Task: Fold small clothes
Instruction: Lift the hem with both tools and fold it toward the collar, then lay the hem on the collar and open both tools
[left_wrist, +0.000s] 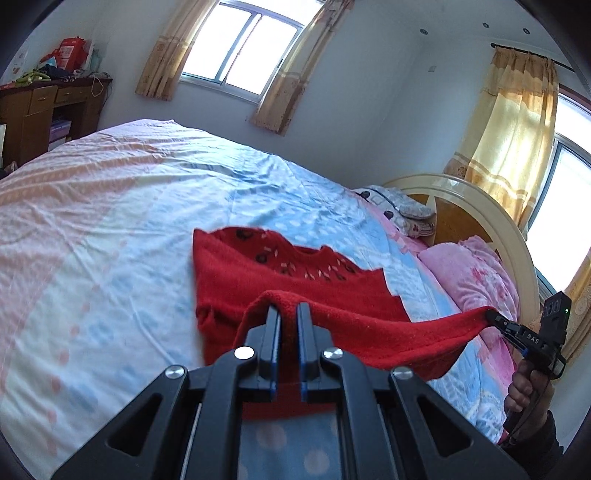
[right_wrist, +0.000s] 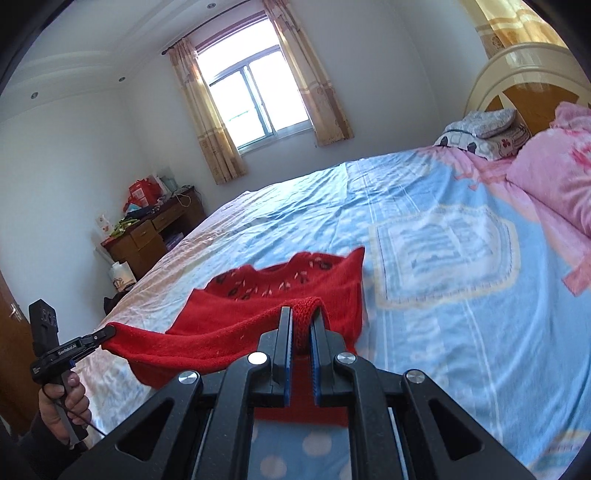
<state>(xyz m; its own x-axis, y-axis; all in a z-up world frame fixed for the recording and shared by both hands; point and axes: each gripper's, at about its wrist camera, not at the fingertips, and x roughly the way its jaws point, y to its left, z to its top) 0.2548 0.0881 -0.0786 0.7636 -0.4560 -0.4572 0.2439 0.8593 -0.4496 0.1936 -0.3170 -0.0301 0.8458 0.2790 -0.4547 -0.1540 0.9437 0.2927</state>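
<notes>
Bedroom daylight falls across a wide bed (left_wrist: 110, 206) whose thin, creased sheet is printed in pale blue and peach. Low in the left wrist view, the left gripper (left_wrist: 288, 314) has its jaws drawn narrow, pinching one corner of the hem of a small red sweater (left_wrist: 258, 280). The right gripper (right_wrist: 301, 319) is likewise clamped tight on the other corner, its blue pads biting into ribbed knit. Between them the fuzzy hem hangs lifted in a shallow sag, while the neckline end, stitched with dark flowers and pale leaves, lies flat on the sheet. Fluffy pink bedding (right_wrist: 554, 173) is heaped by a curved cream headboard (left_wrist: 480, 206).
</notes>
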